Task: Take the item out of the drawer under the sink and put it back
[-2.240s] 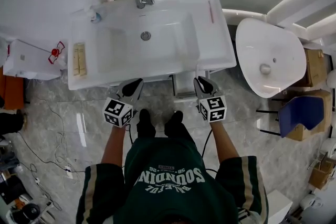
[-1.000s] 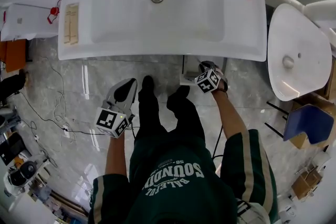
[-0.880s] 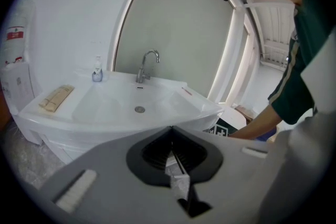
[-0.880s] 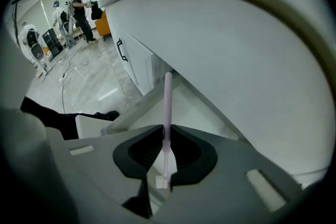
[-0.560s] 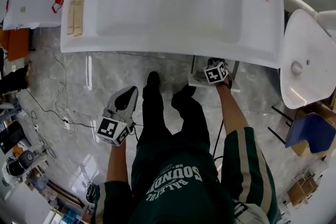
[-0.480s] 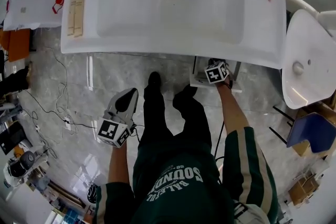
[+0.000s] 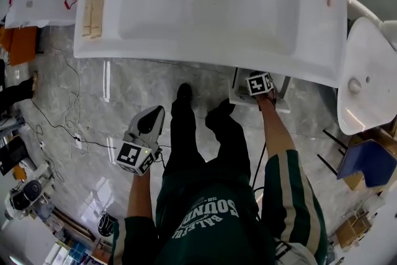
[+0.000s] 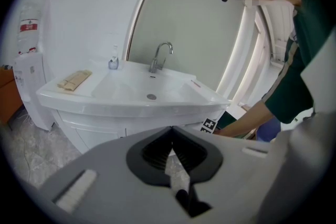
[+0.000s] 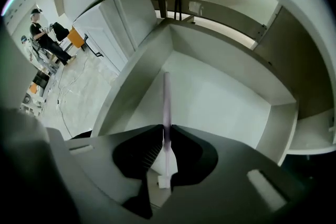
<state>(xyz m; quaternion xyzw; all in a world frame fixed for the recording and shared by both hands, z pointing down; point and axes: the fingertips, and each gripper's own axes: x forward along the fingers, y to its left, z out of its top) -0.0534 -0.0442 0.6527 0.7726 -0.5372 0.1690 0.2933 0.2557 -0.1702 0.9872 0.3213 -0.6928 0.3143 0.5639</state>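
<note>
**Item pinched over the open drawer**

Slim pale item [image 9: 167, 105] is pinched between the right claw's [image 9: 167, 129] narrow jaws, its tip poking ahead of the claw toward the drawer [image 9: 231, 107] floor directly beneath, probably to keep it off the walls. Left claw [image 8: 171, 132] is closed and empty, held aside facing the sink [image 8: 131, 107], likely to stay clear.

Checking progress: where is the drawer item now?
In the right gripper view, the pinkish stick is clamped in the right claw, pointing into the open drawer under the right end of the sink.
</note>
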